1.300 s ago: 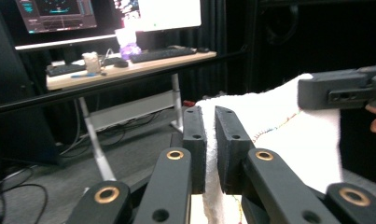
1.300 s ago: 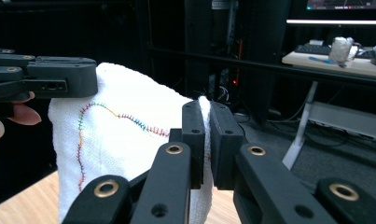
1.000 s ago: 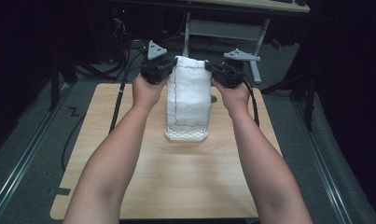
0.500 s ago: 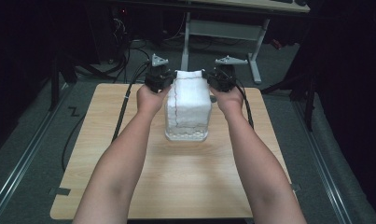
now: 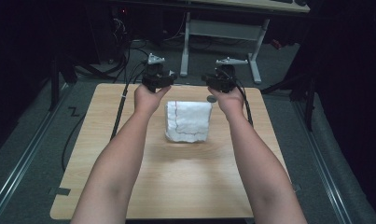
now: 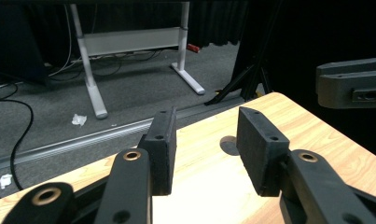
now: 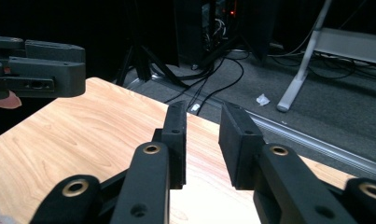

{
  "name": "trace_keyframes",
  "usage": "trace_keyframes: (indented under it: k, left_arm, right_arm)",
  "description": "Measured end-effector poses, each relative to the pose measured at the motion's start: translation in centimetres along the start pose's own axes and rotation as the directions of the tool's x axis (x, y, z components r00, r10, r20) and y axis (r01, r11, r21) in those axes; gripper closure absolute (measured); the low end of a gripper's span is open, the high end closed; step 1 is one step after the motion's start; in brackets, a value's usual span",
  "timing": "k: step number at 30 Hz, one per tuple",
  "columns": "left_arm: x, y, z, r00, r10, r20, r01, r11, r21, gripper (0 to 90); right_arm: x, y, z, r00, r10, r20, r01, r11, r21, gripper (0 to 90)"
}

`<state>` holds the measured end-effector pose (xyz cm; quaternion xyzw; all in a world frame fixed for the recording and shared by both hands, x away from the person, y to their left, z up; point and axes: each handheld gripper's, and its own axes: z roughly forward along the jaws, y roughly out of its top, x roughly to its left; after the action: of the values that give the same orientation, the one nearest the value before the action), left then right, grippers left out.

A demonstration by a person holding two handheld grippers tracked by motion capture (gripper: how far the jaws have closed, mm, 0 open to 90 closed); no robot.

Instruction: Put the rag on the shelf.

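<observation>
Both claws are released and empty: left claw (image 5: 158, 80), right claw (image 5: 219, 80). The folded white cloth (image 5: 188, 121) lies on the surface (image 5: 185, 186) just behind and between them. Its loose fold may spring open unattended.

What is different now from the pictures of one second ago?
Both grippers let go of the white cloth, which dropped from hanging to lying folded on the table. The left gripper and right gripper moved apart, jaws open. The table stayed put.
</observation>
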<state>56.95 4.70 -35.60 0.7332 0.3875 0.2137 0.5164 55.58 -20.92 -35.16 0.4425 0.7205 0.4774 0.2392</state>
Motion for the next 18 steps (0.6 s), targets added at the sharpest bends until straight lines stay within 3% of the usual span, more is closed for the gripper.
trace_keyframes:
  k: [4, 9, 18]
  left_arm:
    - [-0.3, -0.1, -0.6, 0.9998, 0.017, -0.006, -0.017, 0.9998, -0.010, 57.0]
    - [-0.3, 0.1, -1.5, 0.9995, 0.012, -0.030, -0.012, 0.9999, -0.002, 56.4]
    - [-0.8, -1.0, -3.9, 0.9997, 0.010, -0.022, -0.011, 0.9995, -0.028, 55.0]
  right_arm:
    - [0.2, -0.1, -0.3, 0.9996, -0.028, -0.001, 0.028, 1.000, 0.005, 70.6]
    - [0.2, -0.3, -0.8, 0.9998, -0.021, 0.003, 0.021, 1.000, 0.003, 66.7]
    - [1.2, -1.0, -2.5, 0.9988, -0.040, 0.028, 0.041, 0.999, -0.021, 58.9]
